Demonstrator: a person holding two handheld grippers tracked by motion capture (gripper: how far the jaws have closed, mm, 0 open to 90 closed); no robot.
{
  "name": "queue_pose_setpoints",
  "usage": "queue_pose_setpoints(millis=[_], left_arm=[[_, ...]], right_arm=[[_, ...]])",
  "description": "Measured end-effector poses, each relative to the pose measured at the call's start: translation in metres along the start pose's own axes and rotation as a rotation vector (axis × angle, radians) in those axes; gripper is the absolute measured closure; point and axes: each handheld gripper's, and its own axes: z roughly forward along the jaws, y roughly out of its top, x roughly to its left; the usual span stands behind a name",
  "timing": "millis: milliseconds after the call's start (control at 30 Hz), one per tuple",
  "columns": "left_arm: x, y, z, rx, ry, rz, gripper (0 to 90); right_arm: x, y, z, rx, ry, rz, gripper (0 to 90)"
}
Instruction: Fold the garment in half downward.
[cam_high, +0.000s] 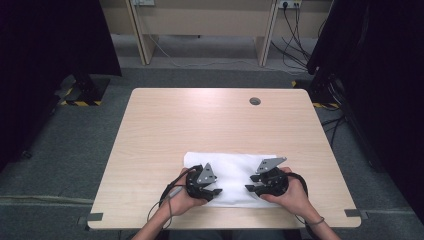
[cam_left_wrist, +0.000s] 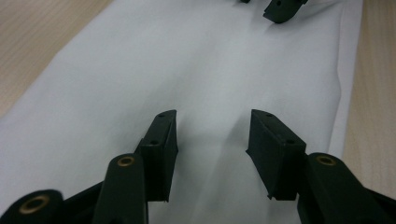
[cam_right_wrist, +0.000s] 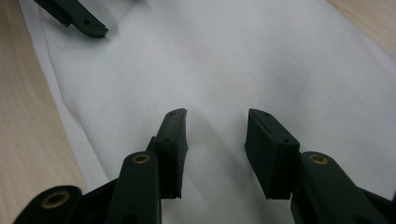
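2 spread claws, left (cam_high: 216, 191) and right (cam_high: 248, 188), face across the white cloth (cam_high: 232, 172), lying lengthwise left-right.

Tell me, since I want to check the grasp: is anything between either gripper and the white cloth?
Nothing visible. The left gripper and right gripper both hang right over the cloth, jaws apart with only bare fabric between and ahead of them. The table around the cloth carries nothing else.

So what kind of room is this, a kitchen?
More likely a lab or office workroom: a plain light wooden table on grey carpet, loose black cables by wall sockets, and dark curtains.
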Motion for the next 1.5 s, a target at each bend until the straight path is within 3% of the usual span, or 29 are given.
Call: queue_pose_setpoints(millis=[133,233,367,500,600,800,900,1033,1133,1367,1500], left_arm=[[0.003,0.002,-0.005,-0.011,0.020,-0.006,49.1],[0.012,0.004,-0.011,-0.027,0.043,-0.027,48.5],[0.029,0.005,-0.015,-0.039,0.091,-0.071,48.1],[0.044,-0.003,-0.013,-0.027,0.123,-0.127,47.8],[0.049,-0.008,-0.012,-0.025,0.120,-0.157,47.5],[0.048,-0.012,-0.007,-0.005,0.111,-0.162,48.2],[0.050,-0.013,-0.007,0.002,0.108,-0.168,47.9],[0.050,-0.014,-0.007,0.002,0.105,-0.175,47.9],[0.050,-0.015,-0.007,0.000,0.106,-0.177,47.9],[0.052,-0.016,-0.006,-0.007,0.111,-0.195,49.6],[0.056,-0.015,-0.005,0.000,0.108,-0.198,50.7]], right_arm=[[-0.002,0.003,-0.004,-0.003,-0.018,0.001,55.0],[-0.013,0.006,-0.010,-0.037,-0.053,0.050,53.6],[-0.028,0.007,-0.007,-0.018,-0.082,0.092,53.5],[-0.032,0.005,0.000,-0.009,-0.091,0.106,53.5],[-0.031,0.006,0.001,-0.008,-0.098,0.099,53.5],[-0.027,0.008,0.001,0.004,-0.124,0.075,52.7],[-0.031,0.010,-0.006,-0.029,-0.143,0.097,51.9],[-0.042,0.007,-0.007,-0.004,-0.179,0.137,49.9],[-0.044,0.003,-0.002,0.015,-0.175,0.152,49.6],[-0.045,-0.004,0.000,-0.032,-0.169,0.195,49.5],[-0.047,-0.002,0.001,-0.028,-0.161,0.206,49.7]])
